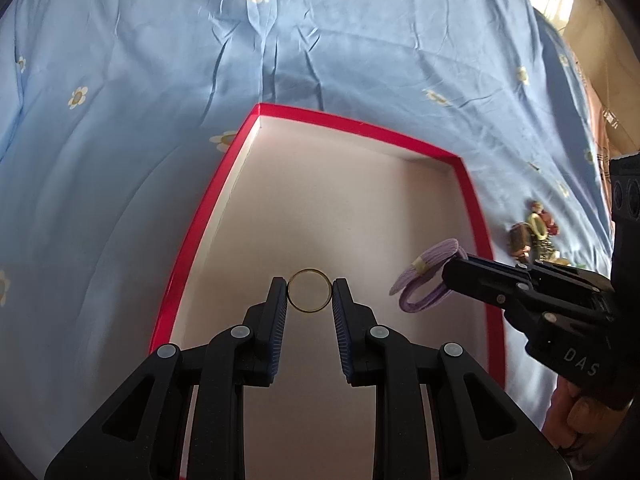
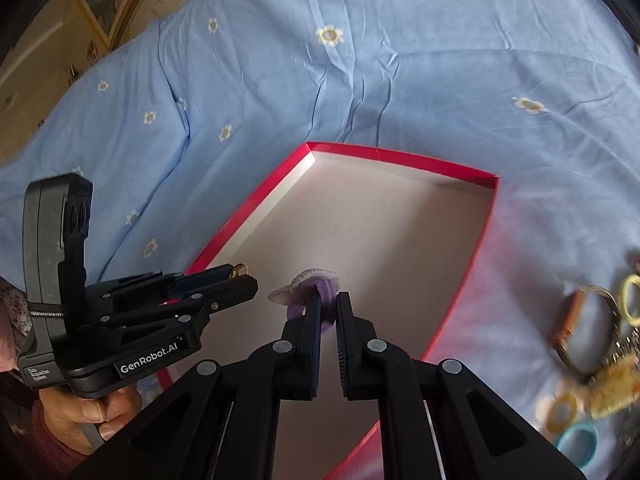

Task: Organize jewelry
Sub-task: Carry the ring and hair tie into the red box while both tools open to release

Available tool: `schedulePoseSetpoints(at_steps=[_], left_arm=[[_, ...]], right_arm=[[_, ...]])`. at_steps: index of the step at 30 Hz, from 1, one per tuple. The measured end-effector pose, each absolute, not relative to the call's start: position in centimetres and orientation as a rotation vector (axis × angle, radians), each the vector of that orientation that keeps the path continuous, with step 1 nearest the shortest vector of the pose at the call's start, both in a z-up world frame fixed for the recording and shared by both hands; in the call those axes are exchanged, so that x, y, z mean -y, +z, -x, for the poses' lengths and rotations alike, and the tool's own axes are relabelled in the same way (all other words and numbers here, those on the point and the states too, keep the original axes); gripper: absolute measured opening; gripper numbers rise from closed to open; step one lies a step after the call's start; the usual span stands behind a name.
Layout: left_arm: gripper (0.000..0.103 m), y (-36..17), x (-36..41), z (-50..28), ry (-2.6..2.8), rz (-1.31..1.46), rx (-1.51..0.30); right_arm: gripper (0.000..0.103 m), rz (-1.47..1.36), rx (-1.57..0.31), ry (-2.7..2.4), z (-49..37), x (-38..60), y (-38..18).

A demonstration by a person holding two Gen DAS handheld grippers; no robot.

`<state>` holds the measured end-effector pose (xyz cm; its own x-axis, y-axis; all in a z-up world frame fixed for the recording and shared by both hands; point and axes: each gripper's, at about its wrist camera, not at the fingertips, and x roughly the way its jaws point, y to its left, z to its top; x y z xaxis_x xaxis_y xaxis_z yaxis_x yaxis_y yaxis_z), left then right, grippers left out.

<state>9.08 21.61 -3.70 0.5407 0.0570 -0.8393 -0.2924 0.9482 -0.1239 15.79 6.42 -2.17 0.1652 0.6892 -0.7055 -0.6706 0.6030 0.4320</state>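
A shallow red box (image 1: 466,184) with a pale bare floor lies on the blue flowered bedsheet; its rim (image 2: 404,158) also shows in the right wrist view. My left gripper (image 1: 310,292) is shut on a thin gold ring (image 1: 296,305), held over the box's near part; the gold ring (image 2: 240,270) peeks out at that gripper's tips in the right wrist view. My right gripper (image 2: 329,300) is shut on a purple hair tie (image 2: 326,286), over the box's near right side. The purple hair tie (image 1: 424,280) and right gripper (image 1: 450,270) show at the right of the left wrist view.
A pile of loose jewelry (image 2: 600,328) with bangles and coloured rings lies on the sheet right of the box; the same jewelry pile (image 1: 534,236) shows in the left wrist view. A person's hand (image 2: 84,412) holds the left gripper. Wrinkled bedsheet (image 1: 200,60) surrounds the box.
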Motion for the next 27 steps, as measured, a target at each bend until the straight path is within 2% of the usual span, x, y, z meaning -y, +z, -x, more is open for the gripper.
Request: schedulePoseSetpoints(at_steps=[17,20,23,27], left_arm=[[0.022,-4.9,-21.0,-10.4,0.242,0.186,-1.023],[0.029,-4.9,-21.1,-10.4,0.250,0.196,-1.024],[0.031,-4.5,-21.2,-10.1,0.260,0.202,-1.011],[0.031,-3.7,-21.2,-9.5,0.271,0.219,-0.990]], right_arm=[[0.012,0.047,-1.067,0.928,-17.0,-7.5,-4.3],[0.013,0.038,-1.067,0.923,-17.1,-7.2,-4.3],[0.014,0.028,-1.065,0.920,-17.2,-6.8,-4.2],[0.023,0.017,-1.050,0.915,-17.0,-6.2,-3.8]])
